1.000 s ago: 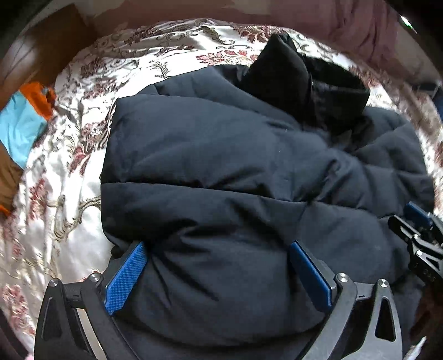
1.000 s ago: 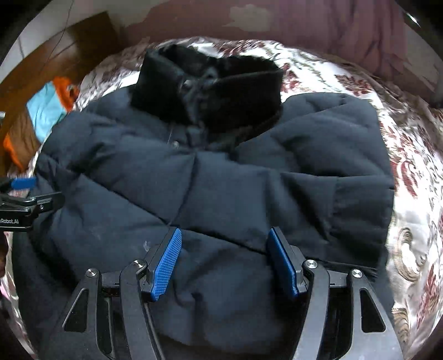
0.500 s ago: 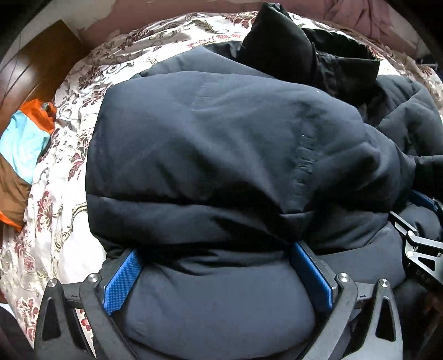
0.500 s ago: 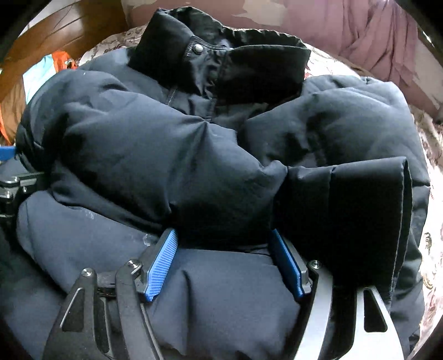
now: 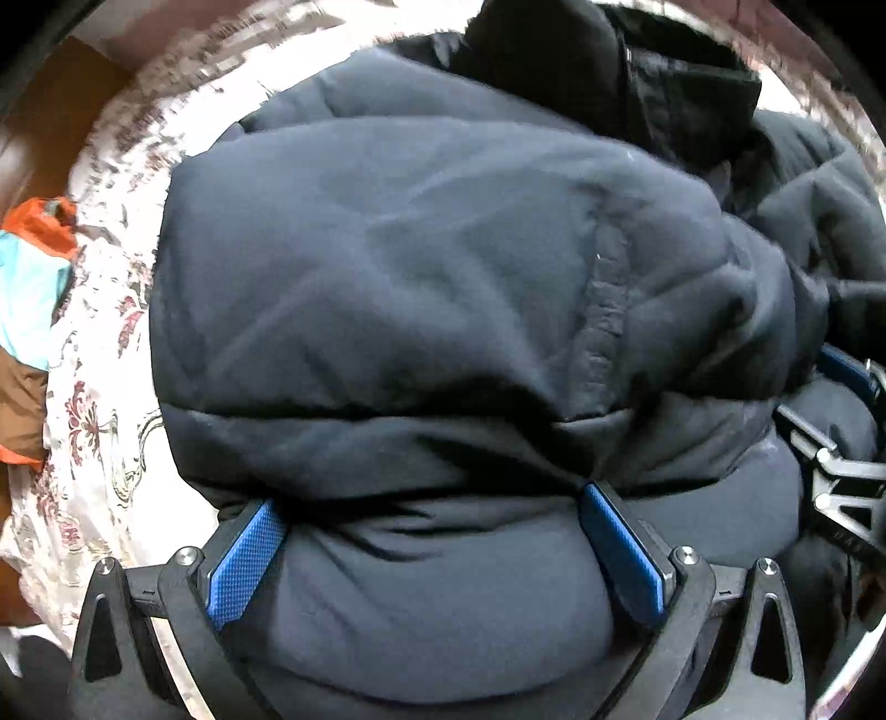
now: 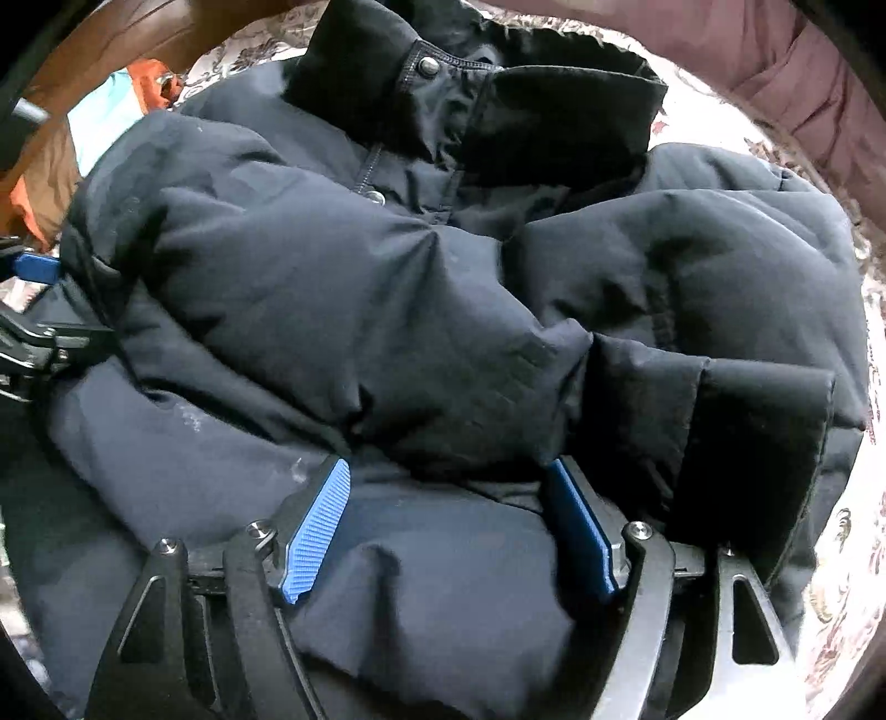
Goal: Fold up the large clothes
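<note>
A dark navy puffer jacket with a black collar lies on a floral bedspread. Its lower part is doubled up toward the collar. My left gripper has its blue pads spread wide with a thick bulge of the jacket's hem between them. My right gripper holds the hem the same way, pads wide apart around the fabric. A sleeve cuff hangs at the right. Each gripper shows at the edge of the other view: the right one, the left one.
Orange, light blue and brown clothes lie at the bed's left edge by dark wood. Mauve fabric lies behind the bed at the right.
Both grippers have lifted the jacket's hem and carried it forward toward the collar, so the lower part now bulges over the upper part. The pads' spacing looks unchanged.
</note>
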